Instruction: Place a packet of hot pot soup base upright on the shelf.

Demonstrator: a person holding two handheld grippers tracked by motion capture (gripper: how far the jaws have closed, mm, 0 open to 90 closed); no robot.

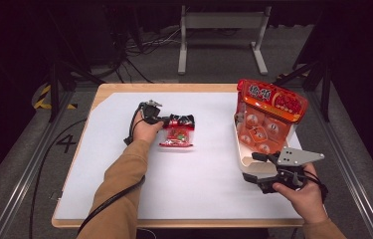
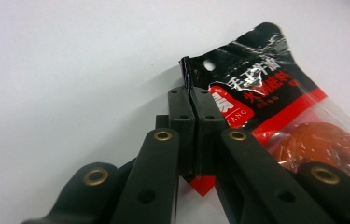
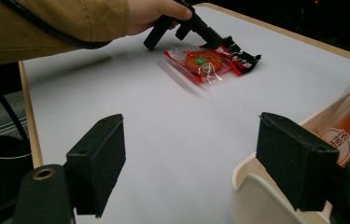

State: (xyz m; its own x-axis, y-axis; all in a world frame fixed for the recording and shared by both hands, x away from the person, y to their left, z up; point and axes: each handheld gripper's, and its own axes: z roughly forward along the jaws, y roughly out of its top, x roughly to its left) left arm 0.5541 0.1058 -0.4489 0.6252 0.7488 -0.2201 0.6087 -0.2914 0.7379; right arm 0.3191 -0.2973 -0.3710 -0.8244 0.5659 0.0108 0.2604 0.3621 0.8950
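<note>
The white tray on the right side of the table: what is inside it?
Inside the white tray stands a large red-orange snack bag printed with round pieces, its top rising above the rim. The bag covers the tray's bottom, so anything beneath it stays hidden.

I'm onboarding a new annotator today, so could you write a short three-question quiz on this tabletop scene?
1. True or false: the left gripper is shut on the black top edge of the small red-and-clear plastic snack packet.
2. What is the state of the right gripper? A open, B shut on the packet, C shut on the table edge.
3. What does the white tray at the table's right side hold?

Key: 1 true. 2 A. 3 A large red-orange printed bag.
</note>
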